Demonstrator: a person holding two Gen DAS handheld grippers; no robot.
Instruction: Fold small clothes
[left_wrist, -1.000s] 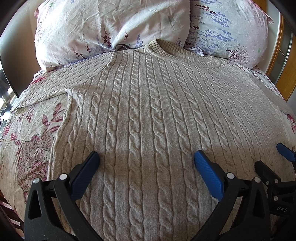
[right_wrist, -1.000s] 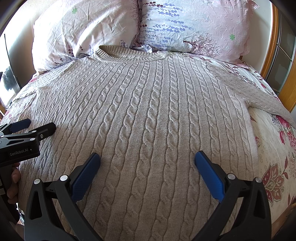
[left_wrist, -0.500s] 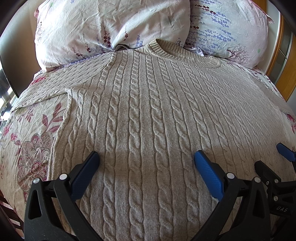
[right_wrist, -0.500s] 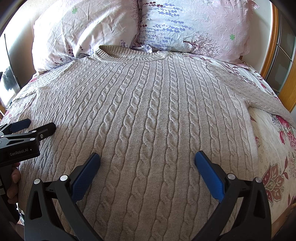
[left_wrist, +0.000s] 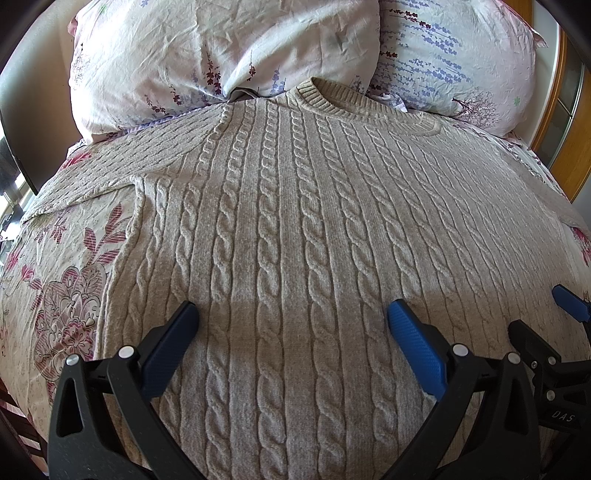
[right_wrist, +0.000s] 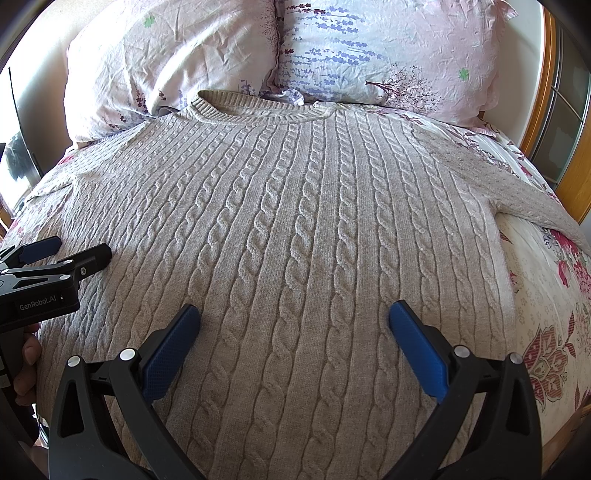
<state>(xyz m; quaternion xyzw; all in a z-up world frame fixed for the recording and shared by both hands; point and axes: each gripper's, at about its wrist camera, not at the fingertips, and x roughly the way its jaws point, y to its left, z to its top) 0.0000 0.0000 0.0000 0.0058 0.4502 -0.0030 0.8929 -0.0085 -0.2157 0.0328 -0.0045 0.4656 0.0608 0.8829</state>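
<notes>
Left wrist view shows me the beige cable-knit sweater spread flat on the bed, collar up by the two pillows. My left tool hovers over its lower half, fingers spread wide apart, gripping nothing. On the right wrist view, my right tool is equally agape above the hem area.

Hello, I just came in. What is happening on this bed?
A person holds a hand-held gripper in each hand over a beige cable-knit sweater spread flat, front up, on the floral bedspread, its collar toward two pillows. The left hand-held gripper and the right hand-held gripper are both open above the lower part of the sweater. Neither grips any fabric, and no fold is made yet.
</notes>
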